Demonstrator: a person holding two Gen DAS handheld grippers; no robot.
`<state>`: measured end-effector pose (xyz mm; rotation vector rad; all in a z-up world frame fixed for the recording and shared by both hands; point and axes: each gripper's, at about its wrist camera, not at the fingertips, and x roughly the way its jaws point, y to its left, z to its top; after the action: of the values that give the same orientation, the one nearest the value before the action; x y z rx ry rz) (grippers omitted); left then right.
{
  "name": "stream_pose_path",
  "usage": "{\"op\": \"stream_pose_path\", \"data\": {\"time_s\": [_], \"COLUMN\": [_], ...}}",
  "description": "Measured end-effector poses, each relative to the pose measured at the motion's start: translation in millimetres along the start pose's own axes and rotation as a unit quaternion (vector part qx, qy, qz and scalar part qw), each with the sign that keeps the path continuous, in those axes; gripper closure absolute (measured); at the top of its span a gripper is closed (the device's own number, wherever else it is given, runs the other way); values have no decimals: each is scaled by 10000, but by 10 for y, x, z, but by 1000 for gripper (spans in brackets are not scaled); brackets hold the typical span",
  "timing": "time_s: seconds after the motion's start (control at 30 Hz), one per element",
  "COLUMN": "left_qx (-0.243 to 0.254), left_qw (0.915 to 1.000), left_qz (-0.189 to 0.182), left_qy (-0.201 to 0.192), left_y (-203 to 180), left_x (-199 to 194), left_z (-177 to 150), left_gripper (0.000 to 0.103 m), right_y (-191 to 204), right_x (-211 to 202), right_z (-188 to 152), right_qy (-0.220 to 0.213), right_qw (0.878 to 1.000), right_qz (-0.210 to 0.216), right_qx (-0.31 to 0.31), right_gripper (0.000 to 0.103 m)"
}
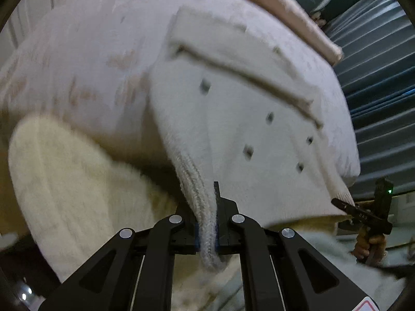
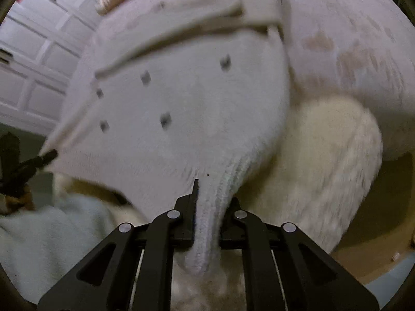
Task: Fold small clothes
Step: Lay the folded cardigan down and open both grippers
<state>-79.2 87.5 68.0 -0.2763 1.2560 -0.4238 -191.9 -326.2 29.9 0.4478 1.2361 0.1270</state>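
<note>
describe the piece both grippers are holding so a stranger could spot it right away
Start at the big pinkish blanket that fills the background. In front of it hangs a white knit garment, its ribbed edge pinched by the left hand-held gripper and the right hand-held gripper. Unlike the plain cream fleece beside it, it has small dark specks.

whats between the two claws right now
The white knit garment with small dark dots spans the stretch: the left claw pinches one ribbed corner, the right claw the other. Both wrist views show it.
</note>
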Motion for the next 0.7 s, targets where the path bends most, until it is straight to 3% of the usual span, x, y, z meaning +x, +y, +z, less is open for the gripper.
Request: {"op": "stream_pose_path", "data": {"time_s": [0.1,0.17,0.2,0.23,0.3,0.33,0.37,0.4,0.43,0.5,0.53,0.6,0.63,0.7], "left_qx": [465,763,767,714,221,46,-73,-154,-185,-109,-43,-11,-110,-468], "left_qw": [9966,9889,9853,9816,9724,9683,9614,9568,9517,9456,9465,9603,9698,9796], "left_qz": [-159,-72,33,46,132,-21,-166,-131,-34,223,330,526,549,528], "left_qy": [-658,-1271,-1528,-1771,-2318,-2499,-2747,-2902,-3064,-3244,-3209,-2739,-2375,-1882], "left_y": [-233,-460,-557,-532,-550,-544,-536,-549,-557,-532,-497,-369,-216,50], "left_x": [-79,-51,-19,1,-19,-66,-160,-222,-287,-328,-278,-11,189,492], "left_z": [633,1134,1338,1574,1966,2080,2171,2187,2188,2124,2094,2086,2018,1890], "left_gripper": [99,98,96,90,86,83,80,62,34,16,16,16,16,16], "right_y": [-96,-225,-300,-354,-354,-328,-305,-297,-264,-238,-247,-302,-322,-444], "right_x": [-284,-442,-510,-579,-753,-876,-955,-1030,-1055,-955,-810,-544,-376,-12], "right_z": [662,1222,1481,1654,1812,1799,1766,1699,1675,1672,1638,1498,1421,1299], "right_qy": [-1089,-2153,-2690,-3139,-3926,-4397,-4693,-4908,-4967,-4695,-4440,-4042,-3800,-3250], "right_qw": [9934,9744,9598,9432,9059,8800,8635,8519,8498,8698,8851,9048,9146,9310], "right_qz": [342,514,376,284,210,242,300,356,371,197,16,-219,-335,-562], "right_qx": [119,390,700,1053,1572,1777,1824,1794,1724,1504,1394,1325,1341,1565], "right_gripper": [94,90,89,82,67,48,34,33,32,30,29,29,29,29]}}
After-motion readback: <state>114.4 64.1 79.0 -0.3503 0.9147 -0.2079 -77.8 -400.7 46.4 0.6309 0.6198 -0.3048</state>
